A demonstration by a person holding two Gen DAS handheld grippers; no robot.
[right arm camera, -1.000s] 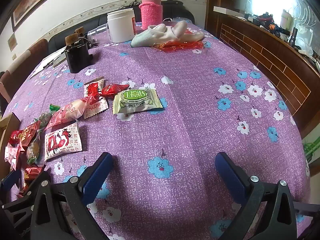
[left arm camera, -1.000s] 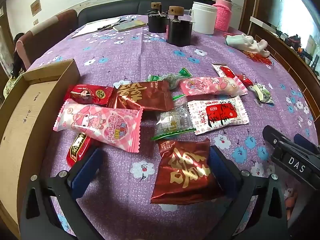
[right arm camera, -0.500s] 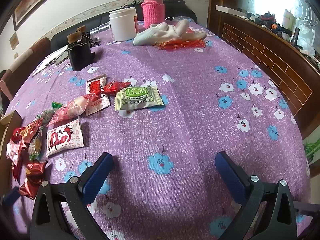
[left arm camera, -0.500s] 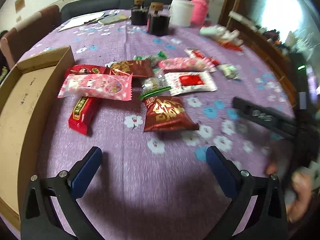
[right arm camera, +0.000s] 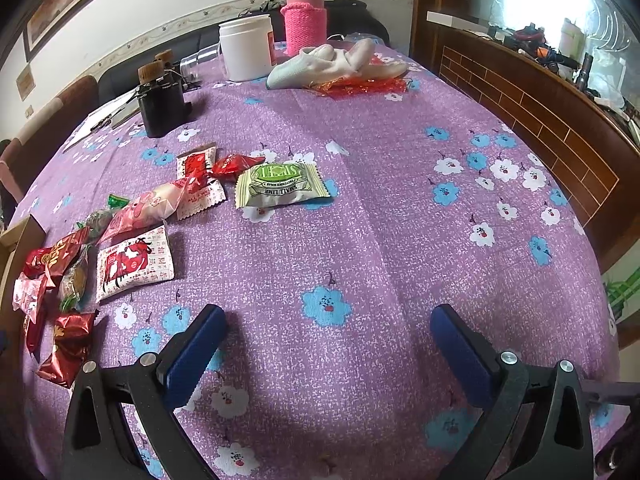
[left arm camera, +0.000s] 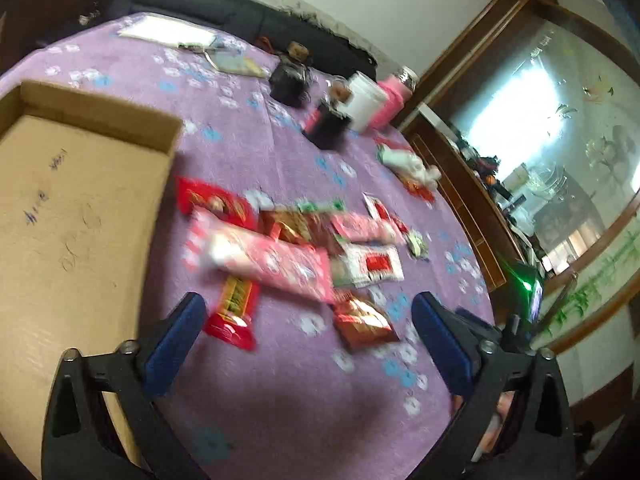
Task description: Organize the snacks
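Snacks lie scattered on the bench just beside the empty box, none sorted yet by the look of it, while left gripper and right gripper hover with jaws apart, holding nothing

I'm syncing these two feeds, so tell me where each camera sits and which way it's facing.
Left wrist: on the left claw, tilted, looking across snacks toward the cardboard box; its open fingers show.
Right wrist: on the right claw, looking across the tablecloth toward the green packet; its open fingers show.
Shared: white jar, pink bottle.
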